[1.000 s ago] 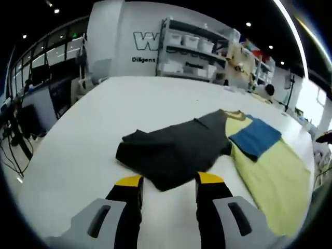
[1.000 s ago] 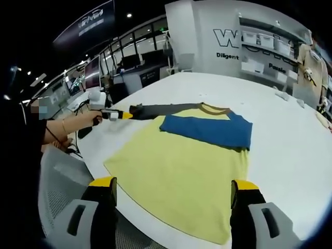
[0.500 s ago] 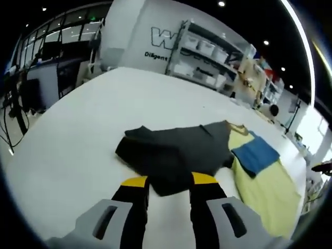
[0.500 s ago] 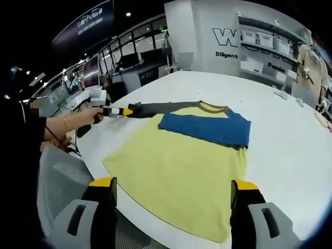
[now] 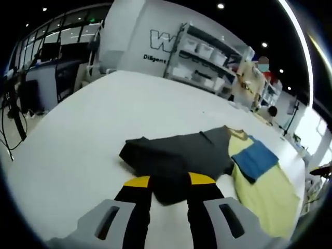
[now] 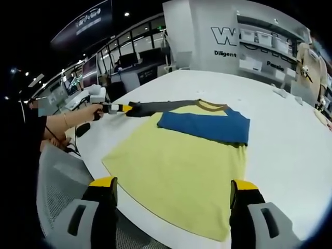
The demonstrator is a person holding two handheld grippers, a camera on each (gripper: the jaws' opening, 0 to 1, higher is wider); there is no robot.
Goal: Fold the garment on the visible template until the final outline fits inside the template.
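A T-shirt lies flat on the white table (image 6: 290,150). Its yellow body (image 6: 176,161) carries a blue sleeve (image 6: 205,126) folded over the chest, below a brown collar (image 6: 210,106). A dark grey sleeve (image 5: 176,155) spreads out to the side. My left gripper (image 5: 169,180) sits at that sleeve's near edge, its jaws narrowed with dark cloth in the gap between them. In the right gripper view the left gripper (image 6: 115,108) touches the end of the grey sleeve (image 6: 155,107). My right gripper (image 6: 173,184) hovers wide open over the shirt's hem.
Shelves with white bins (image 5: 207,57) stand against the far wall. Desks with monitors (image 5: 31,93) line the table's left side. A grey mesh chair (image 6: 57,187) sits beside the table edge, near the person's hand (image 6: 78,119) holding the left gripper.
The left gripper has moved forward onto the grey sleeve's edge and its jaws have come closer together. The right gripper has stayed put and open.
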